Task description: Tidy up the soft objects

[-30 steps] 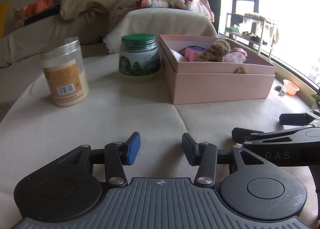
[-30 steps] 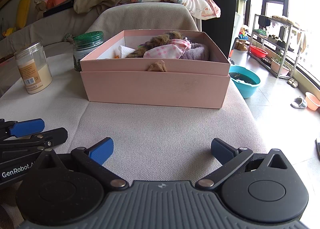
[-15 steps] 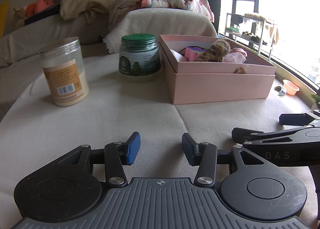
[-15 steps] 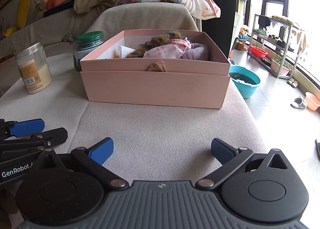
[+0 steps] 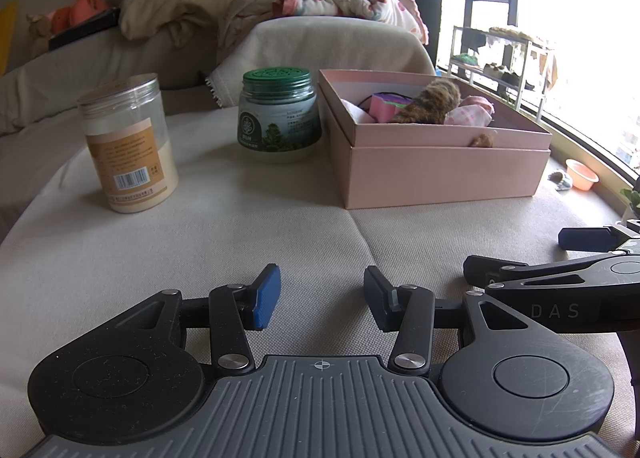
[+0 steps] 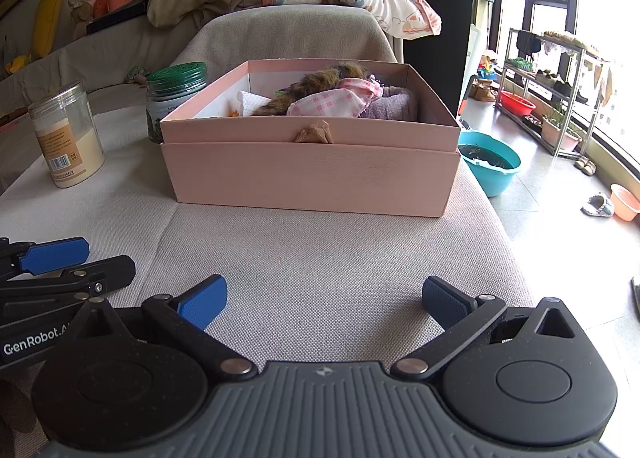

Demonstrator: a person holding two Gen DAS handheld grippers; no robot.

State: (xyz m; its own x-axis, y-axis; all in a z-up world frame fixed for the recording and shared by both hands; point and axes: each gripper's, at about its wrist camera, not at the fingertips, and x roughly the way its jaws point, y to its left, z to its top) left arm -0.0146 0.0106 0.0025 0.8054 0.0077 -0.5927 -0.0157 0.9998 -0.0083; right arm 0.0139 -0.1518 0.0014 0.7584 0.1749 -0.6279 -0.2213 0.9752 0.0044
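A pink box [image 5: 440,174] [image 6: 312,174] stands on the beige cushion ahead of both grippers. It holds soft things: a brown furry toy [image 5: 430,102] [image 6: 316,84], a pink checked cloth [image 6: 336,102] [image 5: 470,116], a pink and purple sponge [image 5: 386,106] and a lilac towel [image 6: 390,106]. A brown bit [image 6: 314,135] hangs over the front rim. My left gripper [image 5: 322,300] is open and empty, low over the cushion. My right gripper [image 6: 324,302] is open wider and empty, beside it.
A green-lidded jar [image 5: 278,112] [image 6: 172,94] stands left of the box. A clear jar with white powder [image 5: 128,142] [image 6: 66,134] stands further left. Bedding is piled behind. The cushion's right edge [image 6: 504,234] drops to the floor with a blue basin [image 6: 490,166].
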